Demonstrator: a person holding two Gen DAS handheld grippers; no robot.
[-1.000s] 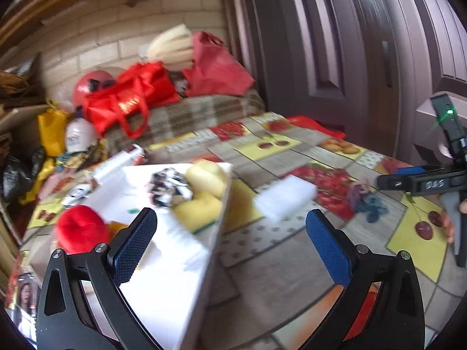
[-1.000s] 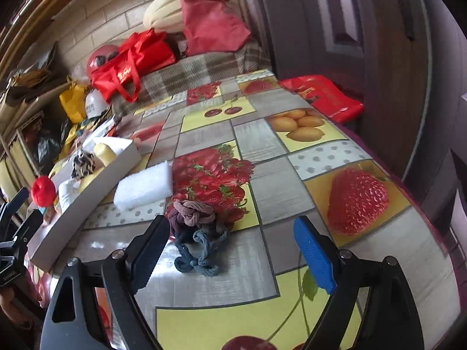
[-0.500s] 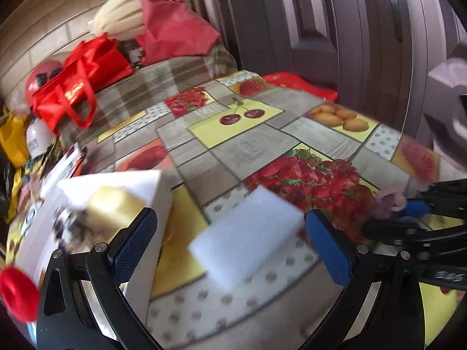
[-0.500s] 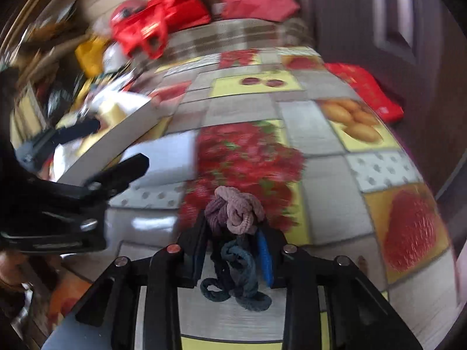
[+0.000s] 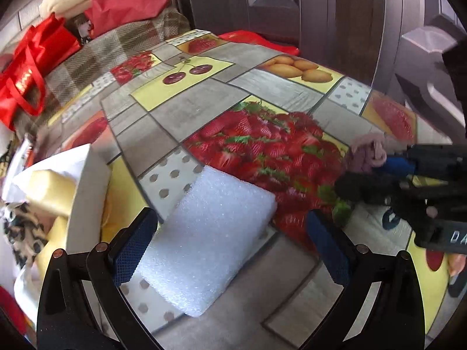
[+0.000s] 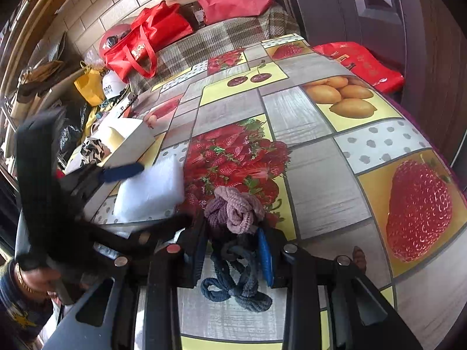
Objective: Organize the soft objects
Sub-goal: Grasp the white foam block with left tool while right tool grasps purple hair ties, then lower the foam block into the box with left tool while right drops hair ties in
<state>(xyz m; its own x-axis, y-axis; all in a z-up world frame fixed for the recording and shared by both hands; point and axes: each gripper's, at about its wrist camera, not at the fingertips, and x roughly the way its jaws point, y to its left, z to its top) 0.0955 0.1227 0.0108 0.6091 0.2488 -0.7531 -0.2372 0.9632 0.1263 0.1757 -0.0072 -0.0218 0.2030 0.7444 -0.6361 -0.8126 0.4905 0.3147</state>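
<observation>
- Two changes show against a second ago: the right tongs [image 6: 233, 255], then spread wide over the knotted cord bundle [image 6: 233, 233], are now clenched on its middle, blue pads pressing both sides, mauve knot ahead of them and dark blue loops trailing behind on the surface [image 6: 321, 157].
- Meanwhile the left tongs [image 5: 233, 245] have swung from the white box [image 5: 87, 192] toward the white foam block [image 5: 210, 239], which now lies between their released pads, the left pad just beside it, the right pad apart from it.
- Judgement: the bundle looks ready to be lifted toward the box, and the foam block seems the next pick; neither has left the surface yet.
- Box contents: a pale yellow sponge [image 5: 48, 186] and a black-and-white patterned fabric piece [image 5: 20, 230] sit inside; something red shows at the lower left edge, too cropped to name.
- Box stands at the surface's left side, near the foam block, well apart from the bundle.
</observation>
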